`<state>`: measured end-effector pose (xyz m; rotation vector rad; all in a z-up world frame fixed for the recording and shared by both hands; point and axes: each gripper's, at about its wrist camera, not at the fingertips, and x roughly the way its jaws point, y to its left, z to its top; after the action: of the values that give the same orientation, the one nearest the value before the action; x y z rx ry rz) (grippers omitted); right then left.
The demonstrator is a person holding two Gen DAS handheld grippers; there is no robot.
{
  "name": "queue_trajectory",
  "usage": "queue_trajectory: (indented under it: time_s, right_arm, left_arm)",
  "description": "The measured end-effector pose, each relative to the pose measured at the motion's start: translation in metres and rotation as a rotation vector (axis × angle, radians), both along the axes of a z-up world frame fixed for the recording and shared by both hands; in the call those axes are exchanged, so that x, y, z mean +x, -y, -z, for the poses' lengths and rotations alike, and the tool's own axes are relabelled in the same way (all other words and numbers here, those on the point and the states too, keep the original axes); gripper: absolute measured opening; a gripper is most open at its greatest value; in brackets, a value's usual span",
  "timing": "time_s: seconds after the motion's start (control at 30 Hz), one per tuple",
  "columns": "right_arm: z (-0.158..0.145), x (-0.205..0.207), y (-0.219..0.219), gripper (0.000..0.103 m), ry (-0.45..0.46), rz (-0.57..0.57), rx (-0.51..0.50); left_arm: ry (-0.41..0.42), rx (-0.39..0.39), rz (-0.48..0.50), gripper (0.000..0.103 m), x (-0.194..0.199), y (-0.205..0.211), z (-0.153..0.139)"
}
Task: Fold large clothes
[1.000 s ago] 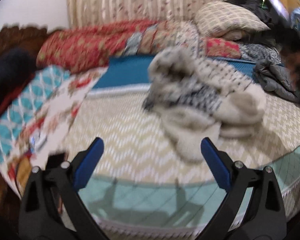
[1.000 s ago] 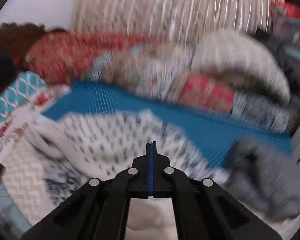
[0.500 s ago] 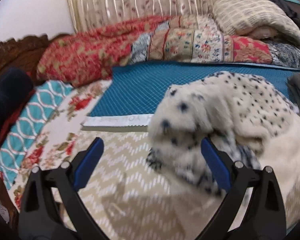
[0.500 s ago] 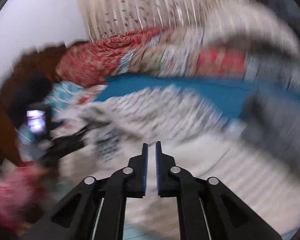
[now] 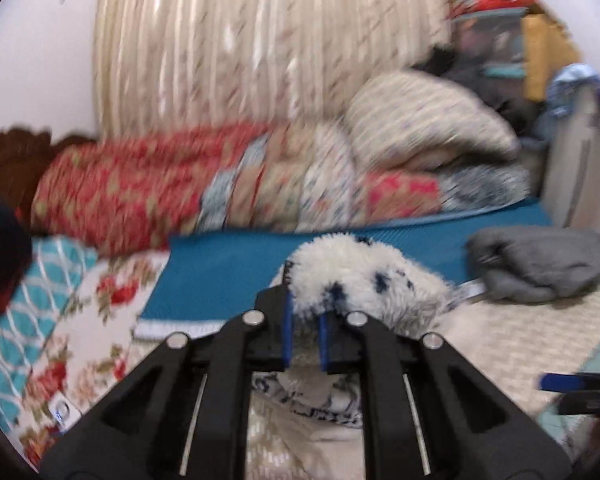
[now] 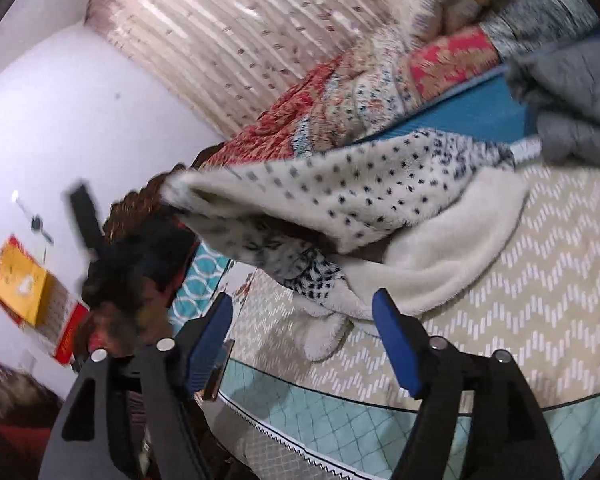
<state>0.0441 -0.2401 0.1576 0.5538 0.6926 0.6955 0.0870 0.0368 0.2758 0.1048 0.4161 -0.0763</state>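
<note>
Fleecy spotted garment (image 5: 360, 280) pinched by left gripper (image 5: 305, 338) | right gripper (image 6: 304, 340) spread, empty

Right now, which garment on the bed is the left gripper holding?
The fluffy white black-spotted garment, pinched by the left gripper; the grey garment lies apart, untouched.

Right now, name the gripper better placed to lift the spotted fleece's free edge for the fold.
Right. The left gripper is already shut on the spotted fleece, while the right gripper is open just in front of its loose cream edge.
</note>
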Motion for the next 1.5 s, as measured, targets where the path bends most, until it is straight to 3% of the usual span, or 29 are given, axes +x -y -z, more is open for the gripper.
queue_trajectory:
  time_s: [0.13, 0.27, 0.37, 0.43, 0.6, 0.7, 0.77, 0.8, 0.83, 0.87, 0.93, 1.07, 1.1, 1.27, 1.37, 1.5]
  right_arm:
    - [-0.012, -0.034, 0.004, 0.047, 0.113, 0.114, -0.078]
    - [-0.019, -0.075, -0.007, 0.035, 0.346, 0.259, -0.317]
    - [-0.011, -0.095, -0.036, 0.034, 0.483, 0.226, -0.551]
    - [-0.007, -0.103, -0.050, 0.034, 0.537, 0.207, -0.648]
    - [-0.005, -0.104, -0.066, 0.034, 0.531, 0.134, -0.620]
    - [-0.003, -0.092, -0.078, 0.035, 0.505, 0.133, -0.657]
    - [0.001, -0.078, -0.082, 0.043, 0.442, 0.094, -0.680]
    - [0.001, -0.073, -0.082, 0.062, 0.424, 0.061, -0.663]
    - [-0.001, -0.068, -0.080, 0.090, 0.403, 0.038, -0.638]
    - [-0.008, -0.062, -0.072, 0.102, 0.370, 0.034, -0.596]
    - [-0.030, -0.060, -0.055, 0.107, 0.376, 0.081, -0.514]
    - [-0.113, -0.080, -0.012, 0.107, 0.533, 0.236, -0.458]
    - [-0.145, -0.090, 0.004, 0.107, 0.589, 0.284, -0.438]
    - [-0.251, -0.140, 0.058, 0.107, 0.785, 0.393, -0.343]
    - [-0.294, -0.172, 0.071, 0.107, 0.872, 0.419, -0.312]
    - [-0.327, -0.194, 0.077, 0.107, 0.938, 0.447, -0.333]
  left_arm:
    - [0.126, 0.017, 0.070, 0.009, -0.057, 0.013, -0.059]
    - [0.183, 0.015, 0.109, 0.009, -0.092, 0.018, -0.104]
    - [0.205, 0.001, 0.141, 0.009, -0.119, 0.023, -0.129]
    - [0.229, 0.011, 0.148, 0.009, -0.133, 0.027, -0.139]
    - [0.259, 0.032, 0.165, 0.009, -0.162, 0.040, -0.155]
    - [0.280, 0.061, 0.171, 0.009, -0.175, 0.046, -0.158]
    - [0.287, 0.058, 0.174, 0.009, -0.183, 0.045, -0.163]
    - [0.290, 0.054, 0.171, 0.009, -0.186, 0.043, -0.167]
    - [0.292, 0.048, 0.170, 0.009, -0.189, 0.039, -0.170]
    - [0.300, 0.041, 0.166, 0.009, -0.194, 0.036, -0.176]
    - [0.326, 0.052, 0.151, 0.009, -0.203, 0.029, -0.187]
    - [0.420, 0.103, 0.105, 0.009, -0.226, 0.012, -0.217]
    - [0.442, 0.108, 0.092, 0.009, -0.232, 0.006, -0.228]
    - [0.511, 0.126, 0.079, 0.009, -0.263, -0.024, -0.276]
    - [0.527, 0.142, 0.085, 0.009, -0.274, -0.028, -0.290]
    - [0.497, 0.140, 0.104, 0.009, -0.273, -0.032, -0.298]
